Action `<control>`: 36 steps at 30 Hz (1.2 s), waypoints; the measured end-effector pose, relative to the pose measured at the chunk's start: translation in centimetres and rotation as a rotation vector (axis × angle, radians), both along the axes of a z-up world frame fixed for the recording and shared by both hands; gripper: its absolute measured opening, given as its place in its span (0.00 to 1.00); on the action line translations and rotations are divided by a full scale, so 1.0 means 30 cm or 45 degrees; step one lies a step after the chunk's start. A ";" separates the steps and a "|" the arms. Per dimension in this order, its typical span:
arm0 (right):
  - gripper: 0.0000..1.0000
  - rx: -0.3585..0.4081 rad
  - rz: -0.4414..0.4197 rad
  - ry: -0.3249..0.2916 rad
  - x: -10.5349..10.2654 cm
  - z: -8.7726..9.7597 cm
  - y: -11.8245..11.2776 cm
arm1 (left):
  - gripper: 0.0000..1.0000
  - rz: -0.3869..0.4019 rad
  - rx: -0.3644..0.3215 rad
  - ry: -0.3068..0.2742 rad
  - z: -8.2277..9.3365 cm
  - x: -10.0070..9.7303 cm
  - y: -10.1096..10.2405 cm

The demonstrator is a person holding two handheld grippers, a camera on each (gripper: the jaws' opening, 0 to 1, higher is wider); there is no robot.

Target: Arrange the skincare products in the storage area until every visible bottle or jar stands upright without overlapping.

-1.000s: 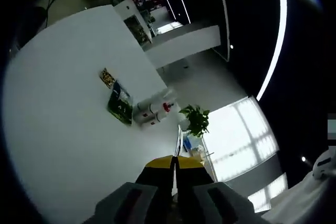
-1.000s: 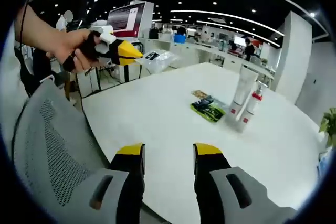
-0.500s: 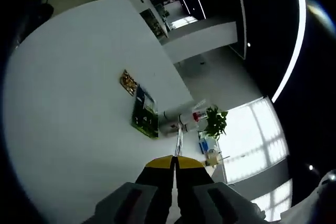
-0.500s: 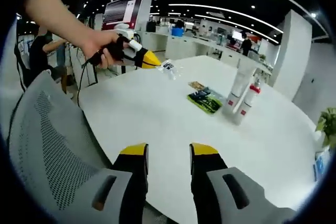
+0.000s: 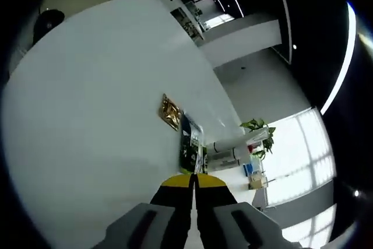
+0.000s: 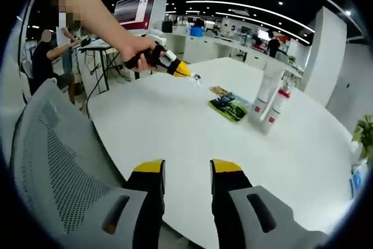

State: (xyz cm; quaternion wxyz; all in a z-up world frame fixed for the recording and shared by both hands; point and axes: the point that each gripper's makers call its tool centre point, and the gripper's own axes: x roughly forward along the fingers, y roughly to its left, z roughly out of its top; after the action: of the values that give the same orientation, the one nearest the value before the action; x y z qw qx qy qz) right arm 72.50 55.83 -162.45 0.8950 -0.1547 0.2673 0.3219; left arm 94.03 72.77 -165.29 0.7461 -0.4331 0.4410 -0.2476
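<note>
White tube [image 6: 268,92] beside red-capped bottle [image 6: 275,112]

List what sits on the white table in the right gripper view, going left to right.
Left gripper held over the table → small gold packet → green sachet → tall white tube → bottle with red cap.

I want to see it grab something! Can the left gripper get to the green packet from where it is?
Probably yes. The left gripper hangs shut over bare table near the green packet, with nothing between them. It must open first.
</note>
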 end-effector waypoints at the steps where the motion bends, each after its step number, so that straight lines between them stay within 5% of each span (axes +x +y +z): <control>1: 0.28 0.000 0.000 -0.001 0.000 0.000 0.000 | 0.01 0.002 0.007 0.006 -0.007 0.011 0.000; 14: 0.27 0.012 -0.008 0.040 -0.001 -0.012 0.000 | 0.01 -0.001 0.050 0.085 -0.112 0.084 -0.028; 36: 0.26 -0.007 -0.012 0.044 -0.002 -0.018 -0.007 | 0.01 0.003 0.053 0.138 -0.114 0.081 -0.072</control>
State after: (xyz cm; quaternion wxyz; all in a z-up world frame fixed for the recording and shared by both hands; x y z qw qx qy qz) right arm 72.46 55.62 -162.99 0.8913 -0.1503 0.2844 0.3194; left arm 96.44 70.62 -168.71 0.7302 -0.4308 0.4853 -0.2138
